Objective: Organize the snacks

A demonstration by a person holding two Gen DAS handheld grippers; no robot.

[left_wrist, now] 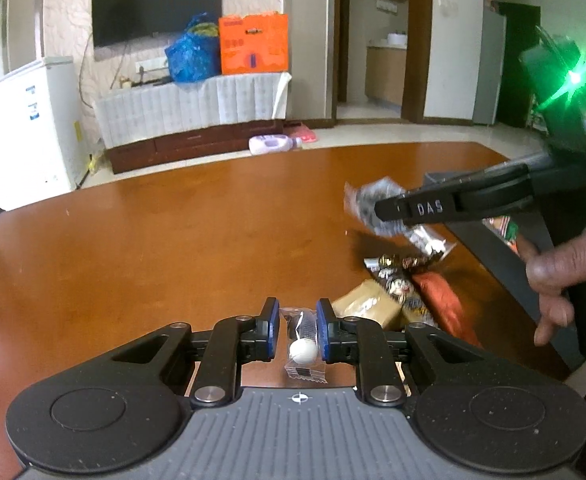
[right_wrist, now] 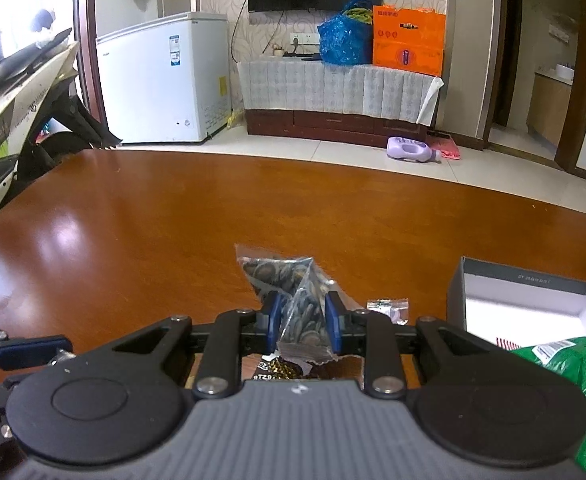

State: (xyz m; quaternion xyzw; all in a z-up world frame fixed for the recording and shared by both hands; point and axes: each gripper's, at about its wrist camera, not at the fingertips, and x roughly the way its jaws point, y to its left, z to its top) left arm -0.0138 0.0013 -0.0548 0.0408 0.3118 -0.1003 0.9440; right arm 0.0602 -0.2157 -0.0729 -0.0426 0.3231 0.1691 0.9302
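Two claws (left_wrist: 297,330) (right_wrist: 304,322), one clear packet (left_wrist: 302,338) (right_wrist: 297,300) each.

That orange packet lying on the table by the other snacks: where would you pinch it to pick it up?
Judging by its pose, across the narrow width of the orange packet. It lies flat and long on the table, with other wrappers crowding its left edge, so coming down from above near the freer upper end seems safest.
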